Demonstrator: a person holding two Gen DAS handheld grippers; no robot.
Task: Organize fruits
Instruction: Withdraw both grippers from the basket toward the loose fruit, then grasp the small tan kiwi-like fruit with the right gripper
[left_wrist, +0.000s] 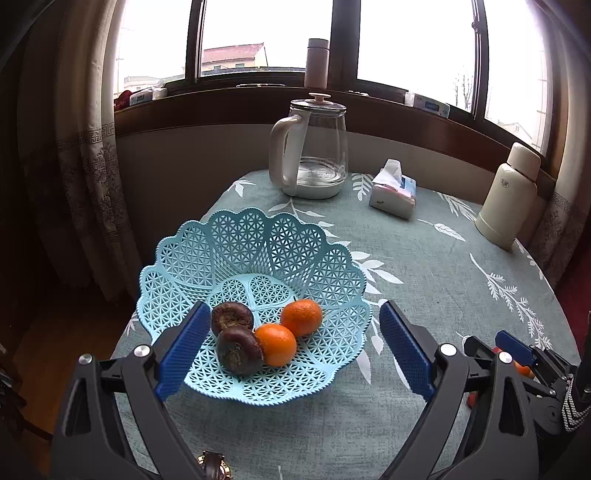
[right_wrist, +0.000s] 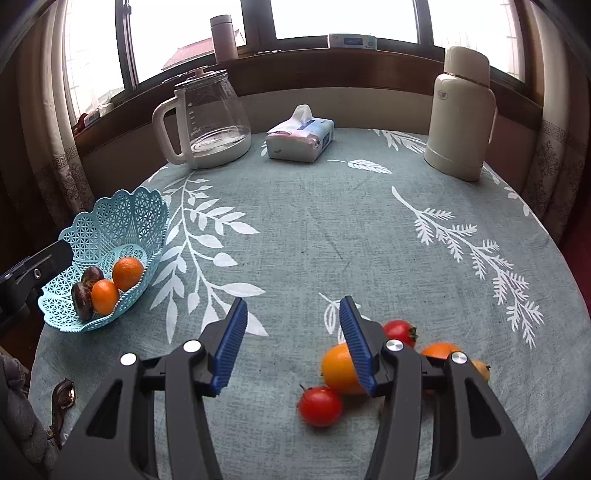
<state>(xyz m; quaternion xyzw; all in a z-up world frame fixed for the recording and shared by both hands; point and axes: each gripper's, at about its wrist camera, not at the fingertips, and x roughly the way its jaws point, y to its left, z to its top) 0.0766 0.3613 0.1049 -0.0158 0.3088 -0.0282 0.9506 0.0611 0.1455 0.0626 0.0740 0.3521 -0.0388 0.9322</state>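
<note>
I see a round table under a grey-green woven cloth printed with white leaf sprays (right_wrist: 332, 229), which fills most of both views. At its far edge stand a clear glass kettle with a cream handle and base (right_wrist: 207, 118), a soft pack of tissues (right_wrist: 300, 138) and a cream vacuum flask (right_wrist: 460, 110), left to right.

My left gripper (left_wrist: 295, 347) hangs level over the near left of the table, its black arms spread and its ribbed blue pads (left_wrist: 184, 350) wide apart, holding nothing. They straddle the near rim of a pale blue plastic lattice basket with a scalloped edge (left_wrist: 236, 243), which sits upright with its mouth facing up.

In the basket lie two round orange tangerines (left_wrist: 301, 316) and two dark brown, wrinkled round fruits (left_wrist: 232, 318), all four touching in a cluster on the basket floor.

My right gripper (right_wrist: 291, 347) points forward over the near middle of the table, jaws apart and empty. Just right of it and partly under its right finger, loose fruit lies on the cloth: a large smooth orange (right_wrist: 338, 369), a small glossy red fruit with a stem (right_wrist: 320, 406) touching it on the near side, a second red fruit (right_wrist: 399, 332) farther off, another orange fruit (right_wrist: 439, 349) and a small tan piece (right_wrist: 482, 369) mostly hidden behind the gripper arm.
</note>
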